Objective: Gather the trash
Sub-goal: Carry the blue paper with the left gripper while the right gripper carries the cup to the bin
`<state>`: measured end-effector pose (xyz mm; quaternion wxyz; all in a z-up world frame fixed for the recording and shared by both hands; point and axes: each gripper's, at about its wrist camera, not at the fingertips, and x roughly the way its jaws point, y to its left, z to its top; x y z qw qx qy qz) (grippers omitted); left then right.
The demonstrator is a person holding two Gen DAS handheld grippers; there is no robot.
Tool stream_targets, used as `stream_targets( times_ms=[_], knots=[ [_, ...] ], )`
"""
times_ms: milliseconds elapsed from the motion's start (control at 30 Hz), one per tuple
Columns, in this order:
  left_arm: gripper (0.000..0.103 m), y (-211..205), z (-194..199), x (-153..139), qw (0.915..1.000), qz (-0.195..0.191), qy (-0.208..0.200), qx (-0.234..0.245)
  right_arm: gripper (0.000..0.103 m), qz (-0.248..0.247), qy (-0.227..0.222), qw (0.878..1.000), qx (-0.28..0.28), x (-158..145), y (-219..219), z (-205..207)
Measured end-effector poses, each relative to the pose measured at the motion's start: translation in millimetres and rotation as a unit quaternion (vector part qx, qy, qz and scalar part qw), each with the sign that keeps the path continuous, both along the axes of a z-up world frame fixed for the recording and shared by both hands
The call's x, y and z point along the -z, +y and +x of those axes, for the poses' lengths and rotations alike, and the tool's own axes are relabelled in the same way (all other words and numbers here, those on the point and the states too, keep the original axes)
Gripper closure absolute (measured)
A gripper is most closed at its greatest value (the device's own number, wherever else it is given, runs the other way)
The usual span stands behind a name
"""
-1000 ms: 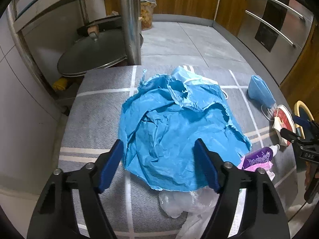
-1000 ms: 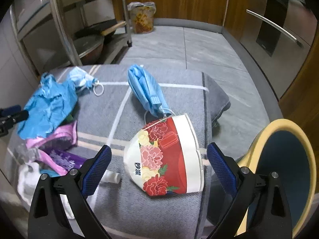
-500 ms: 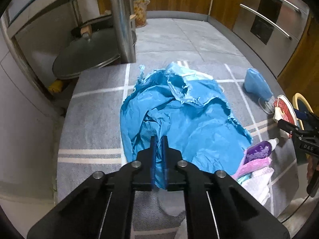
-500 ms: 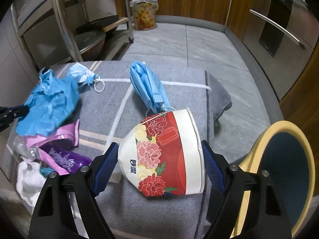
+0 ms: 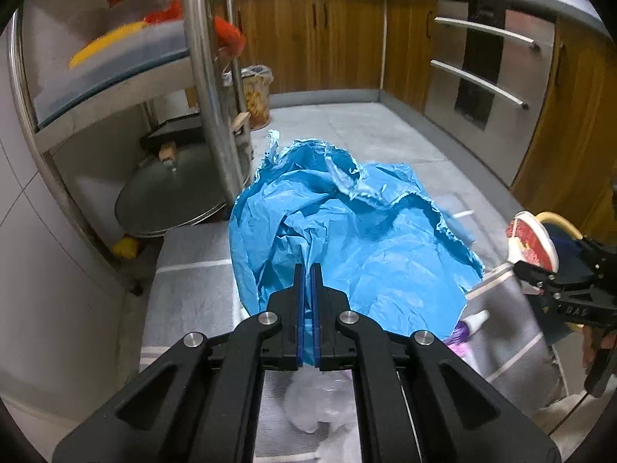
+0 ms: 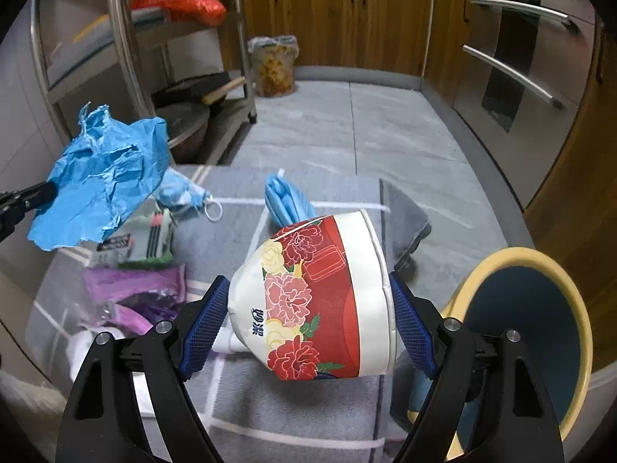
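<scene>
You work over a grey, white-lined mat (image 6: 308, 405) on a tiled kitchen floor, wooden cabinets behind. Your left gripper (image 5: 306, 305) has its fingers pinched tight on the crumpled blue paper (image 5: 347, 239), which hangs clear above the mat. Your right gripper (image 6: 308, 332) has its fingers clamped on either side of the floral paper bowl (image 6: 312, 301), held off the mat beside the yellow-rimmed bin (image 6: 540, 332). Blue face masks (image 6: 287, 200) and purple wrappers (image 6: 135, 285) lie on the mat.

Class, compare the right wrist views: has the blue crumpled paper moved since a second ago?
Yes. The blue crumpled paper, pinched by the left gripper, has risen off the grey mat; it now hangs above the mat, against the metal rack.
</scene>
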<state>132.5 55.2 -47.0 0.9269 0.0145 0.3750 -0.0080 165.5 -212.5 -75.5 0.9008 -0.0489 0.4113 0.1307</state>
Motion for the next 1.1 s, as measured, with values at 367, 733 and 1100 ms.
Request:
stream_targets(
  times_ms=[367,733,1100],
  knots=[
    [0.1,-44,-10,-35,0.9976,0.001,-0.045,0.052,0.022,0.006,-0.032,0.999,0.027,-32,-24,-24],
    [0.1,-109,-5,-48,0.9918,0.009,-0.06,0.113,0.022,0.04,-0.047,0.992,0.111,-49,-99,-39],
    [0.1,-179,9,-41,0.9855,0.012,-0.043,0.163,0.022,0.063,-0.032,0.979,0.189,-47,-170,-44]
  ],
)
